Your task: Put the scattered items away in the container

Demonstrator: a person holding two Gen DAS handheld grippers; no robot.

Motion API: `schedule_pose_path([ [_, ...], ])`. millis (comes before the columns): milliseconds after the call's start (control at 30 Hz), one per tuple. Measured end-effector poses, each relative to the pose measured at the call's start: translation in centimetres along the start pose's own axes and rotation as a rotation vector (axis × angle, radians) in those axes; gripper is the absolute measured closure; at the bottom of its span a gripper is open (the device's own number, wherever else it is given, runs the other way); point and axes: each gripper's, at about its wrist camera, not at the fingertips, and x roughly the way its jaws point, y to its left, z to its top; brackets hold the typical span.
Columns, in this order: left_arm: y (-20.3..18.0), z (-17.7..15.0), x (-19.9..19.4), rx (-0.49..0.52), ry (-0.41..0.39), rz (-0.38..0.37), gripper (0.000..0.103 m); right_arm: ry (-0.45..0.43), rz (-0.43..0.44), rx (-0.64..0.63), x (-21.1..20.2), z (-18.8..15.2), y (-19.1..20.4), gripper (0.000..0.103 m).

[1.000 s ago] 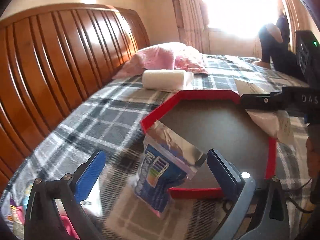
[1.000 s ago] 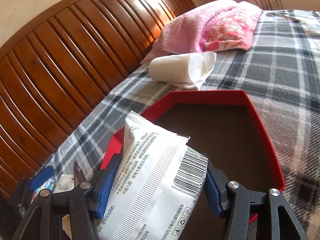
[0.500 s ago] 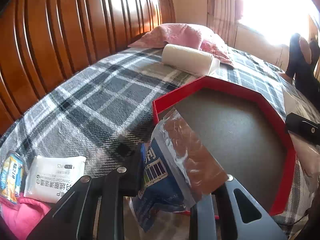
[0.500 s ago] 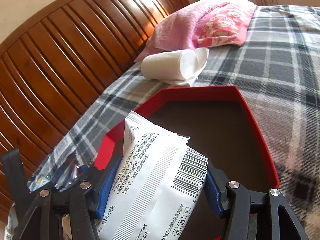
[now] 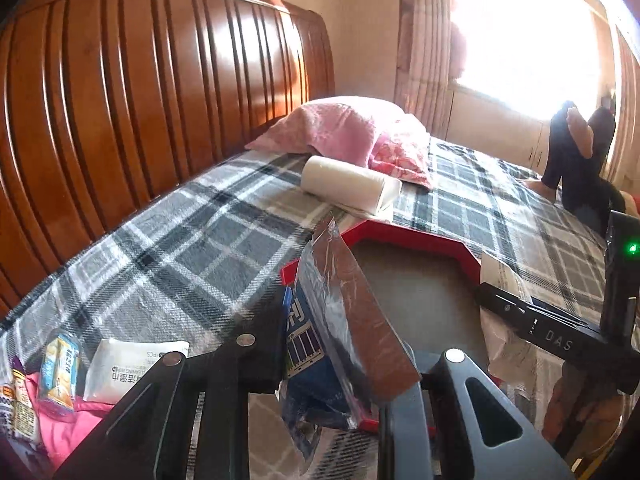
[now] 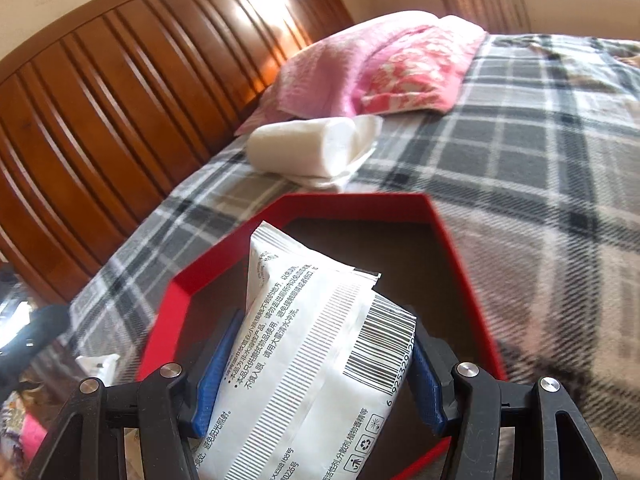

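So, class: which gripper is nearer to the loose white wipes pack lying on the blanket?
Left. The left gripper, shut on a blue foil pouch, is just beside the wipes pack. The right gripper sits over the red box, farther away.

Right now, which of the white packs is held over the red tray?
The barcoded white pack in the right gripper, over the red tray. The other white pack lies on the blanket beside snack packets.

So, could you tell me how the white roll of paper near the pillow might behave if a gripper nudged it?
The white roll lies on its side, so it would probably roll. It looks soft and light, so the jaws may squash it. Its loose tail trails on the blanket and could unwind.
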Motion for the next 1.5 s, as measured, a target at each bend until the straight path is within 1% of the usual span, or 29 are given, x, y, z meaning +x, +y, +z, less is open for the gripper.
schedule_pose_path([
  [33, -0.5, 0.2, 0.1, 0.014, 0.006, 0.002, 0.079, -0.008, -0.022, -0.003, -0.1, 0.1, -0.4, 0.037],
  [167, -3.0, 0.7, 2.4, 0.047, 0.052, 0.002, 0.079, -0.065, -0.180, -0.038, -0.7, 0.6, -1.9, 0.038],
  [267, -5.3, 0.4, 4.8, 0.069, 0.100, 0.008, 0.079, -0.050, -0.208, -0.011, -0.1, 0.8, -3.1, 0.038],
  [333, -6.6, 0.1, 5.9, 0.073, 0.111, 0.024, 0.078, -0.038, -0.243, -0.021, 0.3, 0.8, -3.2, 0.038],
  [367, -7.1, 0.0, 6.3, 0.074, 0.117, 0.028, 0.065, -0.017, -0.238, -0.039, 0.8, 0.7, -3.1, 0.037],
  [400, -7.5, -0.1, 6.6, 0.074, 0.129, 0.028, 0.032, 0.009, -0.204, -0.055, 1.4, 0.6, -3.0, 0.036],
  [433, -8.0, -0.1, 6.7, 0.077, 0.133, 0.027, 0.015, 0.028, -0.165, -0.059, 1.9, 0.4, -2.9, 0.035],
  [467, -8.4, -0.1, 6.5, 0.083, 0.116, 0.038, 0.001, 0.037, -0.140, -0.052, 2.3, 0.1, -2.8, 0.035],
  [500, -8.8, -0.1, 5.9, 0.098, 0.081, 0.058, 0.000, 0.034, -0.150, -0.047, 2.5, 0.0, -2.8, 0.035],
  [533, -9.2, -0.1, 5.3, 0.123, 0.049, 0.083, 0.000, 0.023, -0.180, -0.044, 2.3, -0.1, -3.0, 0.022],
  [567, -9.5, 0.1, 4.9, 0.147, 0.033, 0.111, 0.000, 0.009, -0.204, -0.035, 2.2, 0.1, -3.3, 0.012],
  [600, -9.8, 0.2, 4.8, 0.170, 0.036, 0.147, 0.000, -0.004, -0.224, -0.014, 2.0, 0.2, -3.8, 0.000],
  [633, -10.1, 0.4, 4.8, 0.188, 0.052, 0.185, 0.000, -0.020, -0.223, 0.010, 1.5, 0.3, -4.3, 0.000],
  [667, -10.2, 0.5, 4.9, 0.197, 0.076, 0.216, 0.000, -0.040, -0.203, 0.043, 0.8, 0.4, -4.8, 0.000],
  [700, -10.2, 0.5, 4.9, 0.195, 0.099, 0.235, 0.000, -0.066, -0.180, 0.085, 0.2, 0.6, -5.3, 0.000],
  [767, -9.7, 0.6, 4.5, 0.157, 0.126, 0.248, 0.000, -0.114, -0.153, 0.176, -1.0, 0.9, -6.3, 0.000],
  [833, -8.5, 0.6, 3.2, 0.090, 0.119, 0.223, 0.000, -0.141, -0.137, 0.248, -1.6, 1.0, -7.1, 0.000],
  [900, -6.6, 0.8, 1.6, 0.005, 0.115, 0.205, 0.000, -0.149, -0.138, 0.304, -1.9, 1.0, -8.0, 0.000],
  [967, -4.2, 0.9, 0.0, -0.074, 0.127, 0.215, 0.000, -0.150, -0.133, 0.349, -2.1, 1.1, -8.7, 0.000],
  [1000, -2.8, 1.0, -1.2, -0.107, 0.137, 0.227, 0.000, -0.157, -0.102, 0.378, -2.2, 1.2, -9.1, 0.000],
  [1033, -1.4, 1.0, -2.3, -0.127, 0.148, 0.248, 0.000, -0.173, -0.053, 0.406, -2.6, 1.2, -9.3, 0.000],
  [1067, -0.2, 1.0, -3.5, -0.135, 0.160, 0.287, 0.000, -0.190, -0.009, 0.423, -3.0, 1.2, -9.0, 0.000],
  [1100, 1.2, 0.9, -4.9, -0.139, 0.170, 0.350, 0.000, -0.201, 0.025, 0.424, -3.5, 1.3, -8.5, 0.000],
  [1167, 4.2, 0.6, -8.1, -0.160, 0.178, 0.502, 0.000, -0.222, 0.114, 0.378, -4.6, 1.6, -6.5, 0.000],
  [1233, 7.1, 0.2, -11.7, -0.190, 0.194, 0.618, 0.000, -0.248, 0.190, 0.321, -5.6, 1.7, -3.9, 0.000],
  [1300, 9.5, -0.3, -15.3, -0.217, 0.221, 0.696, 0.000, -0.241, 0.268, 0.264, -6.2, 1.3, -1.0, 0.000],
  [1400, 11.6, -0.8, -21.0, -0.231, 0.232, 0.807, 0.000, -0.160, 0.393, 0.135, -6.3, 0.0, 3.7, 0.000],
  [1500, 12.4, -1.0, -25.7, -0.239, 0.244, 0.890, 0.000, -0.090, 0.467, -0.074, -6.9, -2.0, 9.2, 0.000],
])
